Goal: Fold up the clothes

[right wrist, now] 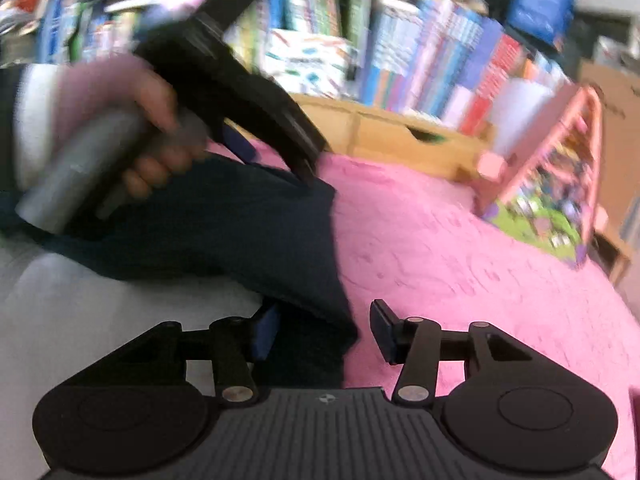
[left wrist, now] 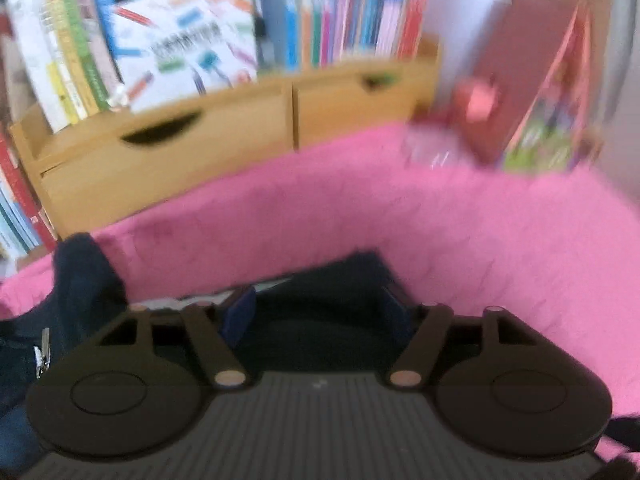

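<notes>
Navy garment (right wrist: pixel 224 232) lies on a pink blanket (right wrist: pixel 460 272), soft, limp and likely light. Left gripper (left wrist: pixel 318 312) and right gripper (right wrist: pixel 324 332) both stand open astride its edges; corners and hems look the surest holds.

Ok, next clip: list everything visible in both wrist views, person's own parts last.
dark garment: one, navy, on the pink blanket, zipper at one edge
pink blanket: one, pink, covering the surface
white sheet: one, pale, beside the garment
wooden drawer unit: one, tan, two drawers, behind the blanket
books: many, multicoloured, upright above the drawers
toy box: one, pink-framed, leaning at the right
left claw: black, open, over the garment
right claw: black, open, garment edge between its fingers
left hand: gripping the left claw's handle
</notes>
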A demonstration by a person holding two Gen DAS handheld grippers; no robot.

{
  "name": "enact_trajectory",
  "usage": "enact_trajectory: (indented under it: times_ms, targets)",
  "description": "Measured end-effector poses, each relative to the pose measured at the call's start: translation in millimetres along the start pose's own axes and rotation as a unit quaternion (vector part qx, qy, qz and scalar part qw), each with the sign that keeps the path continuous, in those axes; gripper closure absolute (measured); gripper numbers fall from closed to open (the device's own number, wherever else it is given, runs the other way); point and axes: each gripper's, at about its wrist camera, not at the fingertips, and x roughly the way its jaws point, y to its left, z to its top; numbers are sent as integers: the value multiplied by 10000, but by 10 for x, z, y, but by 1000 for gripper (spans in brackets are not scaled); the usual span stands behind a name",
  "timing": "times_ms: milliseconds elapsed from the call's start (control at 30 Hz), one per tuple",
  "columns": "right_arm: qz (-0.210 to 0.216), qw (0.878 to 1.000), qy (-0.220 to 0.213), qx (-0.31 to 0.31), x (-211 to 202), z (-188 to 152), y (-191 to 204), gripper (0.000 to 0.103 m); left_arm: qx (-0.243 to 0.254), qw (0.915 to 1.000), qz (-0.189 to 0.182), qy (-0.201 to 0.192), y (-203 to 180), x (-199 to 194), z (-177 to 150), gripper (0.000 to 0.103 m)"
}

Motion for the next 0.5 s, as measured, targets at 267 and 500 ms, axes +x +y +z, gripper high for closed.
enact_trajectory:
  times_ms: [267, 500]
  targets:
    - [-562, 9983, 63, -164, 99, 54, 34, 95, -443, 9986, 292, -60, -22, 144, 179, 33]
    - [-637, 9969, 411, 208, -6, -118, -193, 92, -1184, 9895, 652, -510, 548, -605, -219, 25]
